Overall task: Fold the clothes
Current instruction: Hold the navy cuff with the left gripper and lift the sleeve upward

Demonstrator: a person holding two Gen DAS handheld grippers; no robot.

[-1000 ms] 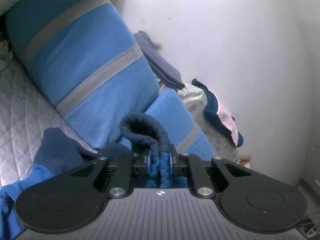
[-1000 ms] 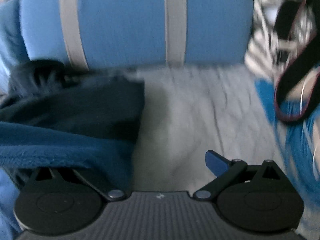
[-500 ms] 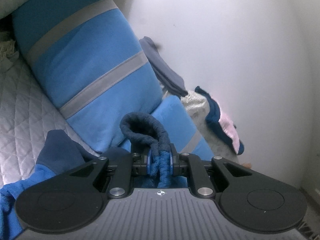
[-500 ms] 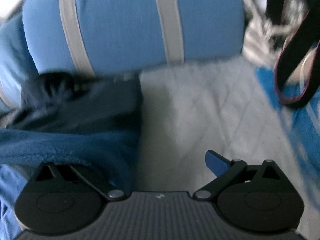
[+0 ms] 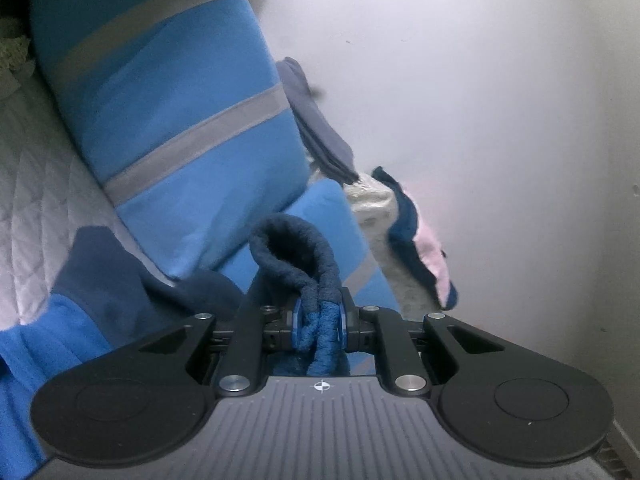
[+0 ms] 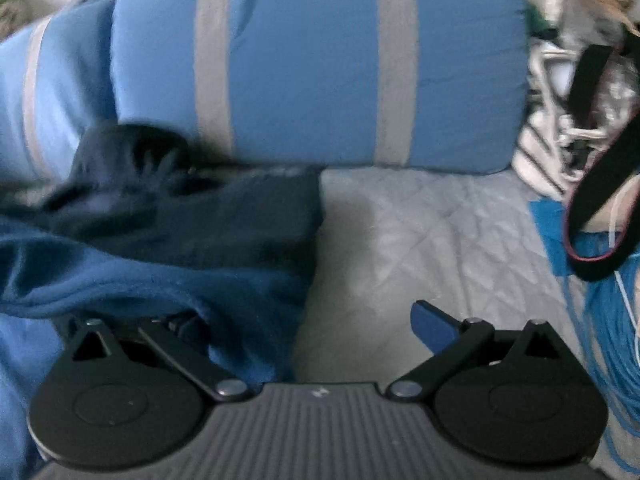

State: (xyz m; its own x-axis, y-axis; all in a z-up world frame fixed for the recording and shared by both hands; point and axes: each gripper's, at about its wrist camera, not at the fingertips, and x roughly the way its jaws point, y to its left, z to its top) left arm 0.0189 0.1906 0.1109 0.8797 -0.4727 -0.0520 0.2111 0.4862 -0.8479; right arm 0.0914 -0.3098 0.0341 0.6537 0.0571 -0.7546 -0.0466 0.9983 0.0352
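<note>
A blue fleece garment (image 5: 108,280) with a dark navy part lies on the bed. My left gripper (image 5: 318,320) is shut on a bunched fold of it, and a navy loop (image 5: 296,248) stands up above the pads. In the right wrist view the same garment (image 6: 180,264) lies to the left on the quilt. My right gripper (image 6: 312,328) is open. Its left finger is hidden under the fleece edge, and its blue right fingertip (image 6: 432,322) shows over bare quilt.
Two blue pillows with grey stripes (image 6: 312,60) (image 5: 180,100) lean at the back of the grey quilted bed cover (image 6: 420,240). A white wall (image 5: 480,120) and a pile of clothes (image 5: 424,240) stand beyond. A black strap (image 6: 600,200) and a blue cord (image 6: 612,320) lie to the right.
My right gripper has drifted a little toward the garment, and the pillow edge now sits lower in its view. The left view has rolled slightly, with the grip on the fold unchanged.
</note>
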